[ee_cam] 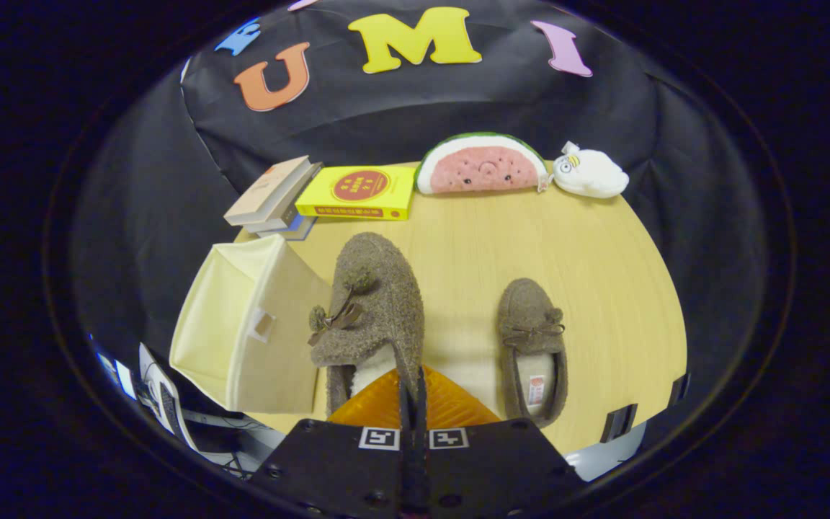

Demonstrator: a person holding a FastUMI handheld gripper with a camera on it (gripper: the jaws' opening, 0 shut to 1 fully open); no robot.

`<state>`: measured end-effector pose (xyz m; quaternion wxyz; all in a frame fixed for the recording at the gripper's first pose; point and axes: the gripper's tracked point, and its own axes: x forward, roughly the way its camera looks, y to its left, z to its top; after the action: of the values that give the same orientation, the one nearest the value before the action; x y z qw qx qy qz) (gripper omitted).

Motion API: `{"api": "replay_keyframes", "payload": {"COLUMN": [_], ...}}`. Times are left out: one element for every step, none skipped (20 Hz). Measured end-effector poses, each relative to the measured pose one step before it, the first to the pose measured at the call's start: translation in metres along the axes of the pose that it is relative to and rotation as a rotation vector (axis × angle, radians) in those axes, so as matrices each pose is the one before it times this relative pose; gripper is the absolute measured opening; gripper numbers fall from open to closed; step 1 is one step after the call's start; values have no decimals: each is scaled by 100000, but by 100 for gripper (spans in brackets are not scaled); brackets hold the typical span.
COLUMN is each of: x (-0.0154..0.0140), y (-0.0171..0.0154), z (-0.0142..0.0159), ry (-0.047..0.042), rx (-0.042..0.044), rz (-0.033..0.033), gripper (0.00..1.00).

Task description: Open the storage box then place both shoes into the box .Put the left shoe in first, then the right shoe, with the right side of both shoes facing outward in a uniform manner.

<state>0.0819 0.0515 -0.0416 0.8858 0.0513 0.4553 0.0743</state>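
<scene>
gripper view from above the fingers (412,393), steeply downward over the table (602,288); close range

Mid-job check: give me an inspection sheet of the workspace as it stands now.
Surface: round wooden table, bare in the middle.
Job's things: storage box beside the fingers, tilted, its opening not clearly seen. One shoe lifted, heel at the fingers, toe pointing away. Second shoe flat on the table, apart from the first.
Clutter: stacked books, yellow book, watermelon plush, white plush, all along the far edge.
Gripper: gripper fingers closed together on the lifted shoe's heel.
Cables: some below the table past the box.
Surroundings: black cloth wall behind the table.
</scene>
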Motion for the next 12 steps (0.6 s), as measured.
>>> {"api": "replay_keyframes", "payload": {"x": [-831,-709,-510,-273,-128,53,206,283,529,686,781,1083], "y": [1342,1506,1501,1543,1447,1589,1536,1491,1519,1483,1376,1338], "z": [615,581,418,303,93,128,128,160,165,-9,-100,-191], "ry": [-2505,-1917,-1287,-790,-137,-56,-333,-532,-517,-67,90,627], "rx": [-43,549,356,216,-590,-805,-517,-380,67,484,468,555], "rz": [1016,1358,1458,1425,983,1095,1120,781,1535,1184,1326,1388], "gripper": [0,0,0,0,0,0,0,0,0,0,0,0]}}
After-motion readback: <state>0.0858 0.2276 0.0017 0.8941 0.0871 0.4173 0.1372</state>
